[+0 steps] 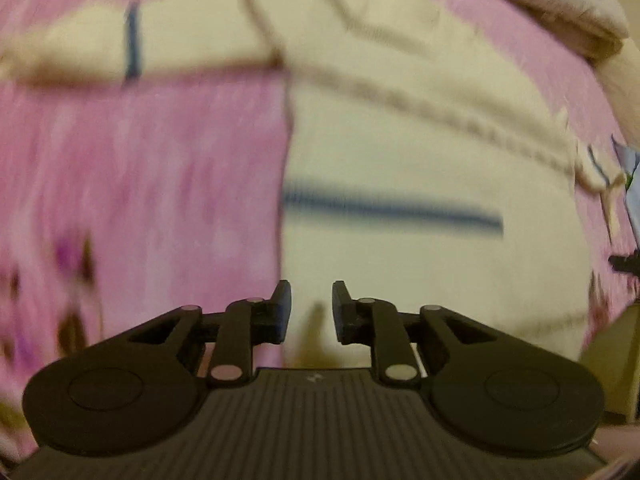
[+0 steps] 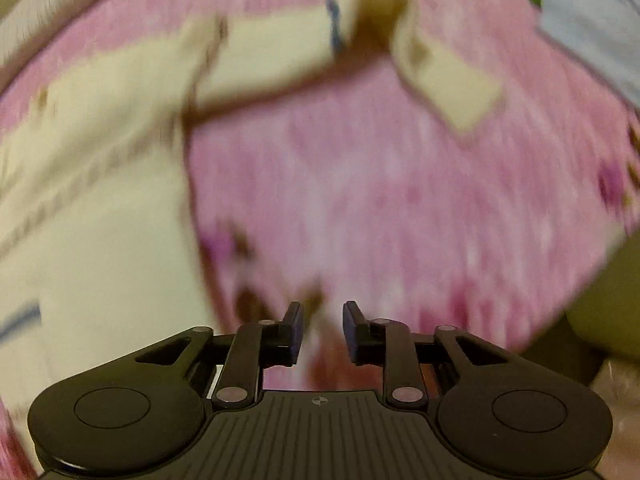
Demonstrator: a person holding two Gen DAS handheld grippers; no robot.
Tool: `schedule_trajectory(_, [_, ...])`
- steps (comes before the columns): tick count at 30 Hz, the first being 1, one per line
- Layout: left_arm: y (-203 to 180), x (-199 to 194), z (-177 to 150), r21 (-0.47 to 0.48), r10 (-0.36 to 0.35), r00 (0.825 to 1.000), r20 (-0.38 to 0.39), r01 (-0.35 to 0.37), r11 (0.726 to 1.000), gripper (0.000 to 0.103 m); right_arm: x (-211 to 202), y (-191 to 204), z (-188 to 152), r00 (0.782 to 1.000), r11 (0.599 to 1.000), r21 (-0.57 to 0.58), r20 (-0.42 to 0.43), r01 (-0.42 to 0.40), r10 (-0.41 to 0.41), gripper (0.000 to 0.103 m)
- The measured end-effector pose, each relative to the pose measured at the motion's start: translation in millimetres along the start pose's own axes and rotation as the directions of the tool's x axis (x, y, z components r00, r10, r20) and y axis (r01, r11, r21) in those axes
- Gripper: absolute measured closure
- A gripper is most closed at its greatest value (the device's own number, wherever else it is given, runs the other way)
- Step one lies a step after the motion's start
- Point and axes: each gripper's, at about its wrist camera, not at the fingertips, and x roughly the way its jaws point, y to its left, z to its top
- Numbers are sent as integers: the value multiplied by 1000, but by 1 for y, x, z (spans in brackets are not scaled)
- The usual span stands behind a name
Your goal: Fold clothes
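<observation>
Both views blurred, we see a cream garment with a blue stripe spread flat on the pink bedspread, our left gripper over its edge, jaws apart and empty, our right gripper over pink bedspread beside it, jaws likewise apart, holding nothing

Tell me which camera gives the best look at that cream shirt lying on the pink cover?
The left wrist view: the cream shirt fills most of it, body, one sleeve and blue stripe showing, though blurred. The right wrist view catches only the shirt's side at the left edge plus a sleeve stretching across the top.
</observation>
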Motion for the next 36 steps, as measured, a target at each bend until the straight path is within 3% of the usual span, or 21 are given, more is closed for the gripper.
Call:
schedule_trajectory(2, [-13,10,33,76,13,999,46,-16,997,81,5,13,35,998,999,-51,64,-20,23,60])
schedule_trajectory(7, [-49,44,112,265,13,991,136,-49,963,71,22,39,112,983,978,-195,151,-79,109,58])
schedule_trajectory(10, [-62,60,153,355,10,987,163,-68,932,71,42,64,157,972,954,-275,161,-121,170,57])
schedule_trajectory(15, [-74,99,225,452,28,980,197,-116,885,64,84,110,205,967,888,-431,115,-158,228,54])
schedule_trajectory(20, [-74,129,275,499,27,980,195,-123,858,63,119,145,236,951,814,-532,49,-234,305,48])
schedule_trajectory(25, [-63,163,299,480,15,992,129,-76,874,63,151,169,257,938,776,-558,-14,-295,347,46])
schedule_trajectory(26, [-65,164,294,499,12,989,147,-85,862,67,157,174,258,940,769,-568,-25,-293,340,46])
schedule_trajectory(27, [-67,164,290,517,9,986,164,-94,851,82,161,178,258,944,760,-584,-35,-285,328,46])
schedule_trajectory(28, [-68,164,285,535,6,983,182,-104,838,85,163,182,258,946,747,-603,-44,-281,320,56])
schedule_trajectory(29, [-70,164,281,552,2,980,199,-114,826,87,161,184,257,947,728,-625,-55,-280,317,82])
schedule_trajectory(30, [-72,165,276,568,-3,976,217,-124,813,91,159,186,257,946,714,-641,-61,-281,318,88])
schedule_trajectory(31, [-70,160,275,561,0,970,242,-140,816,97,155,187,258,944,707,-648,-61,-284,324,92])
schedule_trajectory(33, [-66,150,274,545,5,957,291,-171,821,96,145,190,260,940,682,-682,-23,-263,340,93])
schedule_trajectory(36, [-50,133,286,459,-4,941,339,-162,874,96,124,201,272,918,670,-709,83,-219,389,93])
